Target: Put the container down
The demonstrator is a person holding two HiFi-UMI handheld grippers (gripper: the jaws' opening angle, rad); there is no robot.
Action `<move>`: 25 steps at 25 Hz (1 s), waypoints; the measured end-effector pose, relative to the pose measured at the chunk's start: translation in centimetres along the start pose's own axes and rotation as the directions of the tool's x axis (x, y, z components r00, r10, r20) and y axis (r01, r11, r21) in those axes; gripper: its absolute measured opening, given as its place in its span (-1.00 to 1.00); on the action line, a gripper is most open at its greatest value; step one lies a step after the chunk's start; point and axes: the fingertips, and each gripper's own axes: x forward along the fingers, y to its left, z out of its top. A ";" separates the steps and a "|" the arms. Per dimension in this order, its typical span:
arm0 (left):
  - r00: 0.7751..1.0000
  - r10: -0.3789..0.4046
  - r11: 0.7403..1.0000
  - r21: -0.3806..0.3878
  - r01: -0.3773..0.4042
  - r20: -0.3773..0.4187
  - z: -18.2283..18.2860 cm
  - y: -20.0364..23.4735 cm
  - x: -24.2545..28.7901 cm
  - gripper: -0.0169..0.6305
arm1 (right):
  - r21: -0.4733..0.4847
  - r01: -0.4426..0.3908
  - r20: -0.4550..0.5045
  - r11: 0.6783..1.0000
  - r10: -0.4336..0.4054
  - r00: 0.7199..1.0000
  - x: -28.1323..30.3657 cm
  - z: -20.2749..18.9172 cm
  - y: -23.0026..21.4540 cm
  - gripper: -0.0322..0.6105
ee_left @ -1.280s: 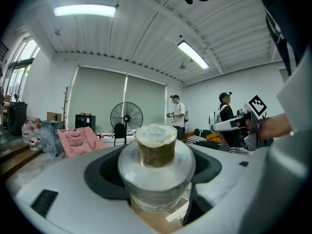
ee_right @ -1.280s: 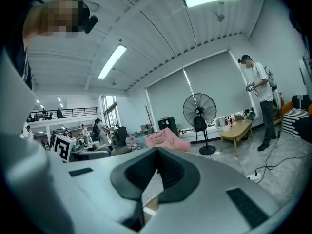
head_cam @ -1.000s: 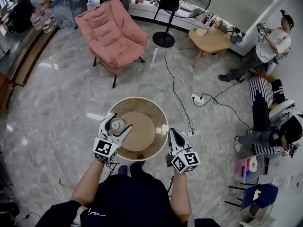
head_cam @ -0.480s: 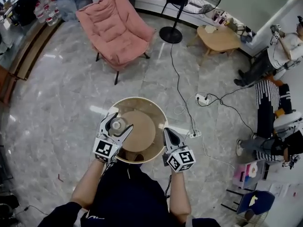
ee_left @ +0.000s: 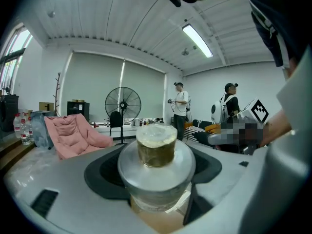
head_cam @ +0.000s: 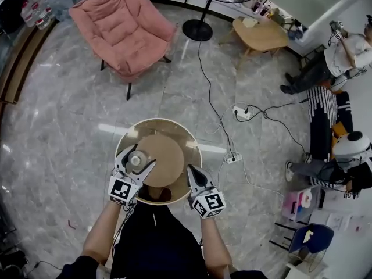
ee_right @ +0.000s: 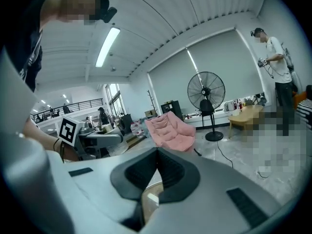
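A small clear container with a wide clear shoulder and a brownish cork-like top sits between the jaws of my left gripper, which is shut on it. It hangs over the left part of a round table with a glass rim and a wooden middle; whether it touches the top I cannot tell. My right gripper is at the table's near right edge, its jaws shut together with nothing between them.
A pink armchair stands far left. A fan's base and a low wooden table lie beyond. Cables and a power strip cross the floor to the right. People are at the right wall.
The head view has swung, so table and grippers sit lower and further left in the picture. The left gripper still holds the container over the table; the right stays shut.
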 end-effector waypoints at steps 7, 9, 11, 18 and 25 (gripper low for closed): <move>0.997 -0.038 0.999 -0.013 0.037 -0.066 -8.8 -1.5 2.7 0.15 | 0.025 0.012 -0.029 1.000 -0.012 1.000 -0.3 -7.7 -1.3 -0.82; 0.995 -0.056 0.998 -0.014 0.055 -0.078 -12.0 -1.4 4.2 0.15 | 0.021 0.012 -0.021 1.000 -0.012 1.000 0.3 -9.5 -2.2 -0.82; 0.992 -0.061 0.998 -0.021 0.059 -0.114 -15.7 -1.0 5.1 0.15 | 0.032 -0.003 -0.027 0.999 0.004 1.000 1.1 -11.6 -2.5 -0.82; 0.983 -0.083 0.996 -0.035 0.078 -0.164 -29.3 0.4 8.9 0.15 | 0.038 0.024 -0.045 0.999 -0.022 0.999 3.4 -19.9 -3.9 -0.82; 0.979 -0.099 0.995 -0.014 0.098 -0.176 -39.7 -0.8 12.3 0.15 | 0.094 0.039 -0.048 0.995 -0.035 0.998 3.3 -28.1 -5.9 -0.82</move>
